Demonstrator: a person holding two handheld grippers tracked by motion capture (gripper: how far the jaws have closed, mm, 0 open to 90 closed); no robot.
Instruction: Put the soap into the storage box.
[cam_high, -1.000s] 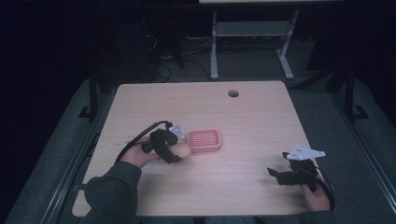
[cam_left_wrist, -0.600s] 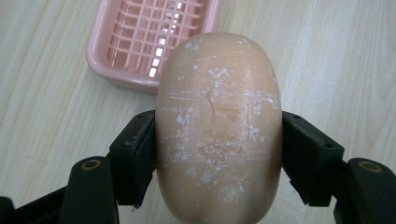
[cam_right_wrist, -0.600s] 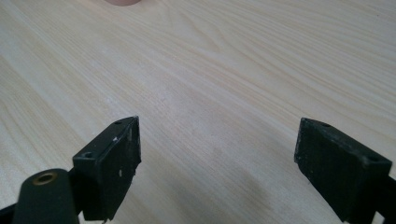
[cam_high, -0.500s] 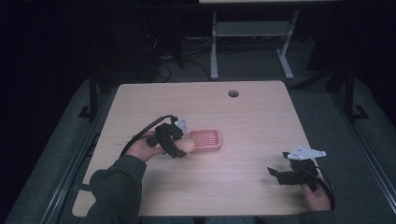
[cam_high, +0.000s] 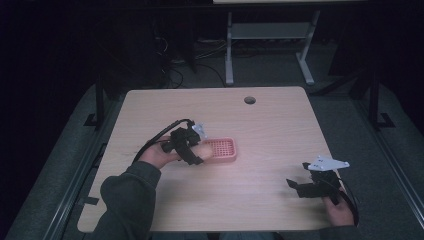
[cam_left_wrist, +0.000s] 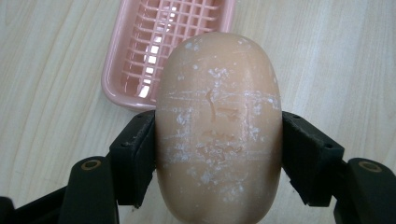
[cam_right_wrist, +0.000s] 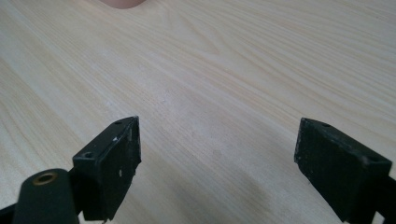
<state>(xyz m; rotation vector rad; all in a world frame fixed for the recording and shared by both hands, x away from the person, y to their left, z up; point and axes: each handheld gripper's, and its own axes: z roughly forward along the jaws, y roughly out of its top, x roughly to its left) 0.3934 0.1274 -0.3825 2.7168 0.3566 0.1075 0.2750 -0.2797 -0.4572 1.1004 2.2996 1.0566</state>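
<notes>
Peach soap (cam_left_wrist: 218, 126) sat pinched across its middle between the jaws of the left claw (cam_high: 192, 150), white scuffs on its face. Against the frames a second and half a second earlier, the claw had barely shifted: it had stayed at the pink dish's (cam_high: 220, 149) left end, turning slightly, with the soap kept at the dish edge rather than over the grid. In the left gripper view the dish (cam_left_wrist: 163, 46) lay just beyond the soap, its near rim partly hidden behind the bar, its grid bare. Judgement: carry nearly finished, placing not yet done; a short move forward and a lowering looked to be what remained.

Right claw (cam_high: 312, 188) rested well apart near the right front corner of the bench (cam_high: 280, 130), unmoved across the frames, jaws spread wide with nothing between them over bare wood (cam_right_wrist: 219, 93).

Surroundings: a round hole (cam_high: 249, 100) at the far edge of the bench, a white desk frame (cam_high: 270, 35) on the dark floor behind. Nothing stood between soap and dish. Possible trouble: the light dish could slide if its rim were nudged.
</notes>
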